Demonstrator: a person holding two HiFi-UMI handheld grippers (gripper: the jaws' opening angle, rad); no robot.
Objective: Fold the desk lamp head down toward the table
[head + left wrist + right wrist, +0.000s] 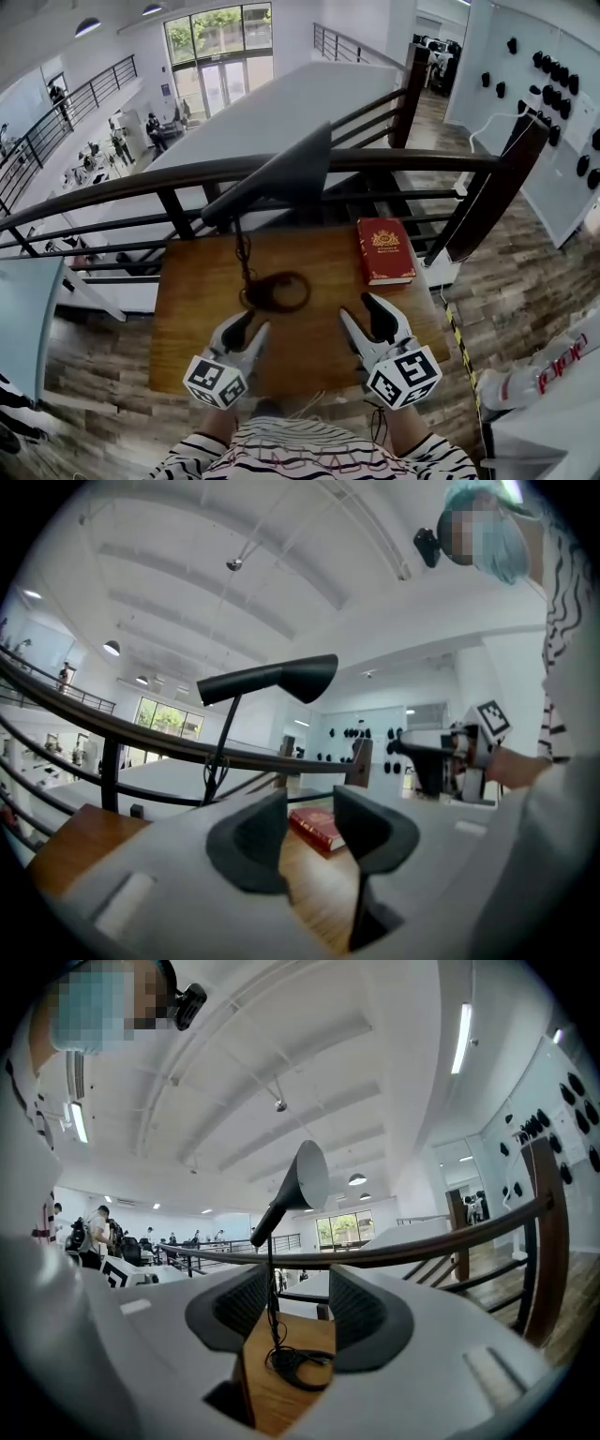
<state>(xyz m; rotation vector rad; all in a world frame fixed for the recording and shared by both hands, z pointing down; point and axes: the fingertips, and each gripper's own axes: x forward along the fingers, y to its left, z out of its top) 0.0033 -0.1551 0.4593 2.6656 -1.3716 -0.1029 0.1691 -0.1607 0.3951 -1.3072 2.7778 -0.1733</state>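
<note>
A black desk lamp stands on the wooden table (187,309). Its long head (281,173) is raised above a thin stem (242,248) and a ring base with coiled cord (277,291). My left gripper (253,326) hovers open just short of the base, on its left. From the left gripper view the lamp head (281,677) hangs high above the empty jaws (309,832). My right gripper (359,311) is open to the right of the base. In its view the lamp head (298,1190) and base (300,1363) lie farther off, beyond its empty jaws (298,1312).
A red book (384,250) lies at the table's far right corner and shows again as the book (319,827) ahead of the left jaws. A dark curved railing (403,159) runs behind the table. Wooden floor surrounds the table.
</note>
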